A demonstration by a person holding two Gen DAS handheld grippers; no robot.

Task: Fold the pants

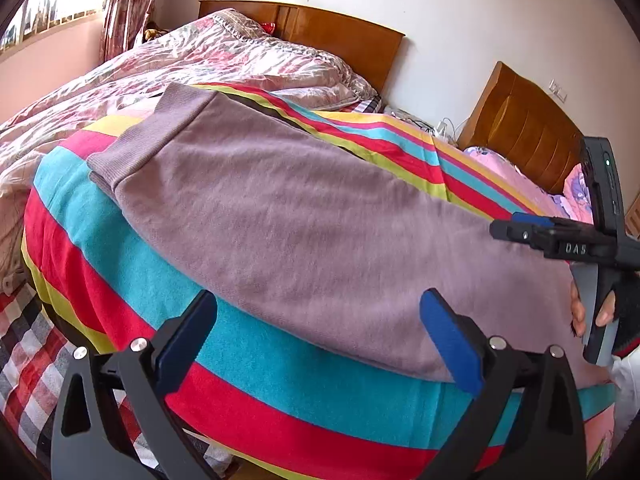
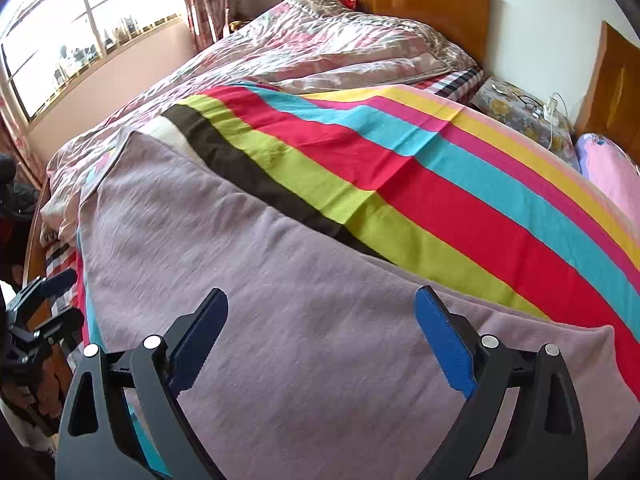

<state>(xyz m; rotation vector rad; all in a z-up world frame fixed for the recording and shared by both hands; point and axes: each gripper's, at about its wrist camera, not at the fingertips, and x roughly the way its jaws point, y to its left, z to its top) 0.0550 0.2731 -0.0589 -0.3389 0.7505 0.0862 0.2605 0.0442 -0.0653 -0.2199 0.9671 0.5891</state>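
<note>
Pants (image 1: pixel 304 216), mauve knit, lie flat along the striped blanket (image 1: pixel 248 372) on the bed, legs apparently stacked, cuffs toward the far end. We hold our left gripper (image 1: pixel 320 340) and right gripper (image 2: pixel 320 340) above them, both spread wide and empty. We judge the lengthwise fold done; next we need a pinch on one end to carry it across.

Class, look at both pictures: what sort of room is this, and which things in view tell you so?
Most likely a home bedroom. A bed with a wooden headboard carries a crumpled quilt and a striped blanket, and a curtain hangs beside a window.
</note>
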